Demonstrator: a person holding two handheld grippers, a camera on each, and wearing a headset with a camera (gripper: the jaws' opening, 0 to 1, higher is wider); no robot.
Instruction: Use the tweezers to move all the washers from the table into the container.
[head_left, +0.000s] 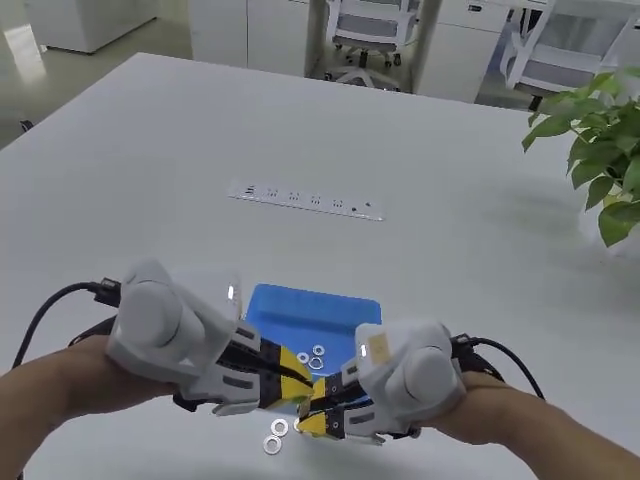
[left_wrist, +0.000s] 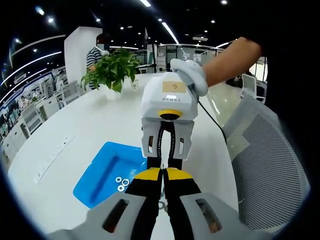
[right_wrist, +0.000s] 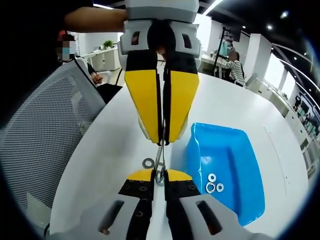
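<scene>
Three washers (left_wrist: 121, 183) in blue container (left_wrist: 101, 169) near left gripper (left_wrist: 162, 173), jaws together.

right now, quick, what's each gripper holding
The left gripper is closed on the tweezers.
The right gripper is closed too, pinching the same tweezers.

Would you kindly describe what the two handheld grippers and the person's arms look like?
The left gripper and right gripper match: rounded pale grey housings, black jaws with yellow tips, a black cable trailing from each rear. A small tan label sits on the right one's housing. Forearms show no sleeves.
</scene>
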